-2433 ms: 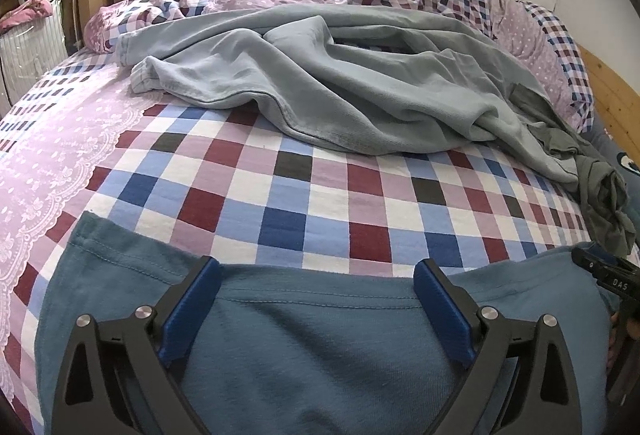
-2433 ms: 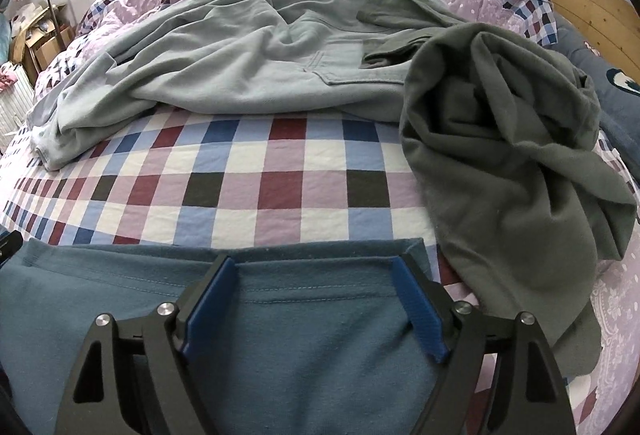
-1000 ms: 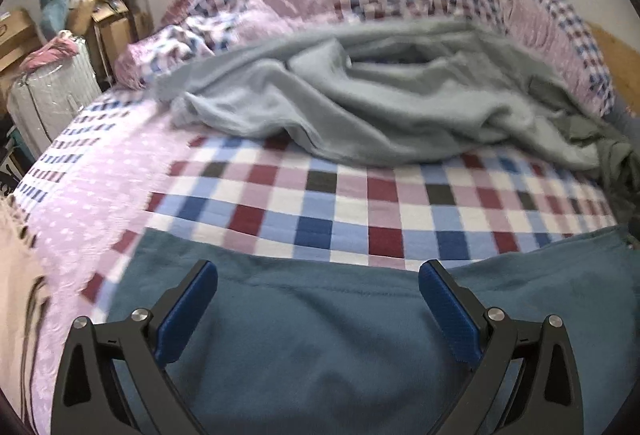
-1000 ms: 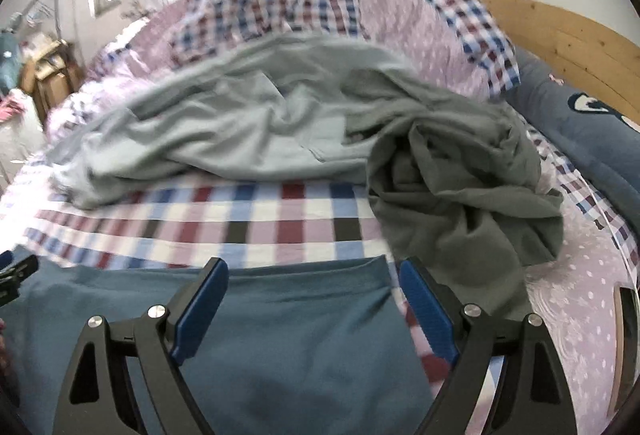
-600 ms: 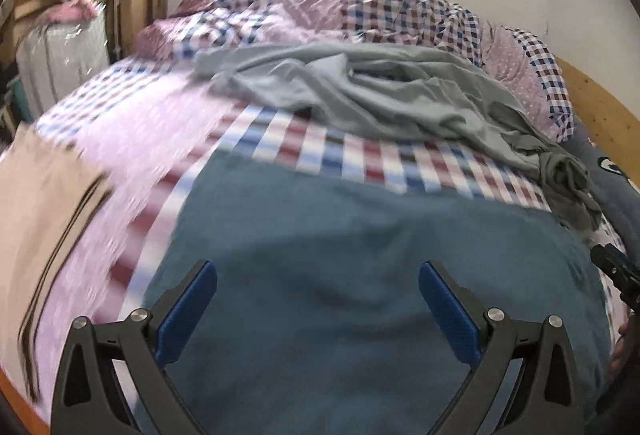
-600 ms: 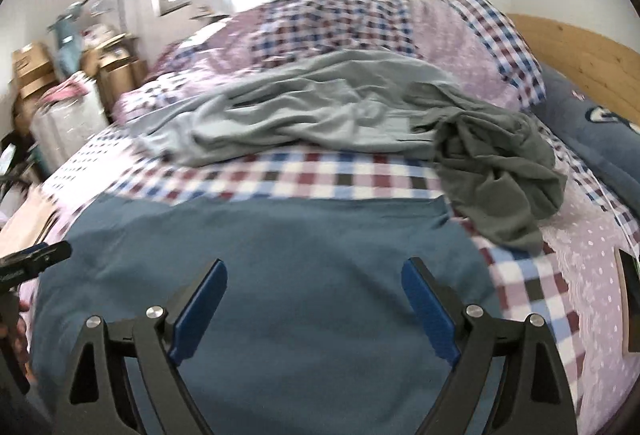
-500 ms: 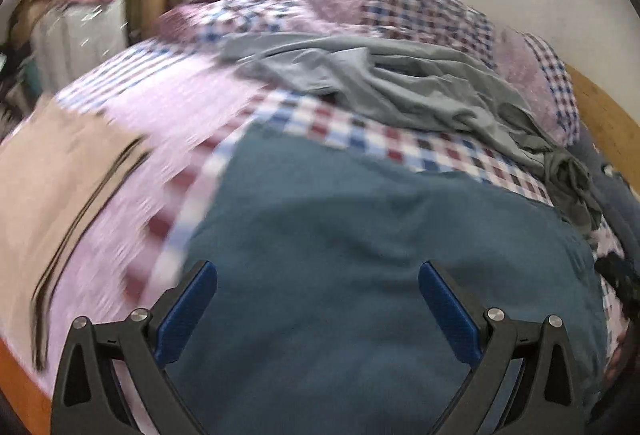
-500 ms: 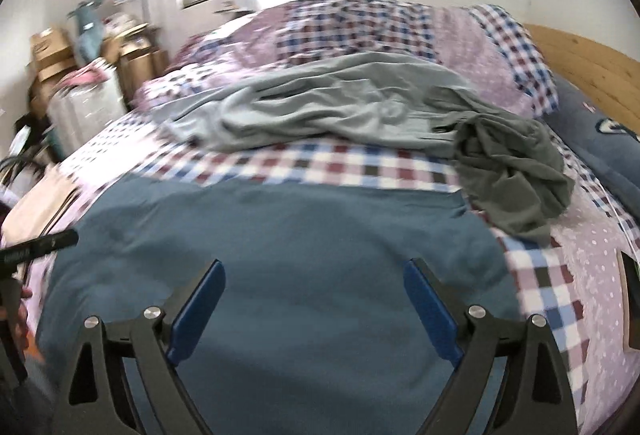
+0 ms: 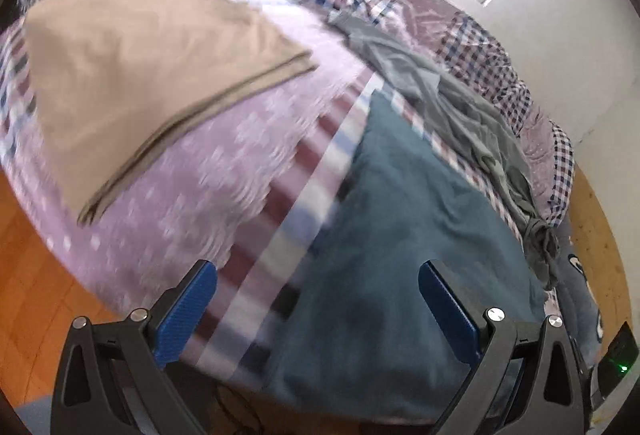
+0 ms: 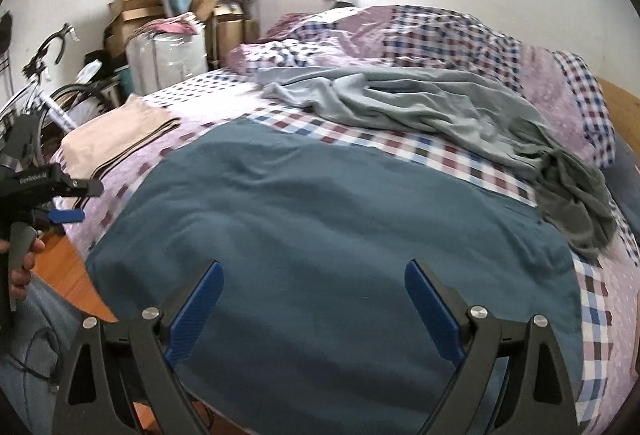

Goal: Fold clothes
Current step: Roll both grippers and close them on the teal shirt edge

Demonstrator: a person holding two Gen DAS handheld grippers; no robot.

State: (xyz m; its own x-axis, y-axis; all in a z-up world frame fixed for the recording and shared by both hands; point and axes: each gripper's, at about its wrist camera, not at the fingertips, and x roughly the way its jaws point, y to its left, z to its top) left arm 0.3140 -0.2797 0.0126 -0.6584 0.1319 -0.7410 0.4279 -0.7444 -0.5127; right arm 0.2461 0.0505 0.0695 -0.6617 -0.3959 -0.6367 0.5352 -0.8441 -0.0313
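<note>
Blue garment (image 10: 320, 235) lies spread flat on the bed (image 10: 440, 155), single layer as far as visible, a few shallow wrinkles, near edge hanging toward the bed's front edge. It sits right ahead of and under the right gripper (image 10: 314, 305), whose fingers (image 10: 200, 299) stand wide apart with only cloth showing between them, nothing pinched.

Left gripper (image 9: 318, 309): fingers (image 9: 186, 309) also wide, holding nothing. This view is tilted and motion-blurred; the blue garment (image 9: 420, 255) is ahead and toward its right finger, its left edge falling between the two fingers. In the right wrist view the left gripper (image 10: 66, 201) hangs off the bed's left side, clear of the cloth, held in a hand (image 10: 22, 263).

Progress, judged from how things lie:
- One beige garment (image 10: 116, 139) lies folded into a flat rectangle, far left of the right fingers; in the left view (image 9: 132, 67) it is ahead-left of the fingers. Counts as a finished piece.
- Blue garment: laid out flat, no fold visible in it. Folding it is what's left here; no edge is held right now.
- Light grey garment (image 10: 400, 107) is crumpled well beyond the blue one, far ahead of the right fingers. Unfolded.
- Dark grey garment (image 10: 576, 195) is bunched ahead-right of the right fingers, touching the light grey one, its lower edge near the blue garment's far right corner. Unfolded.

So roughly one piece of four looks done, one staged flat, two in a heap. Cannot tell whether more clothes lie outside the views.
</note>
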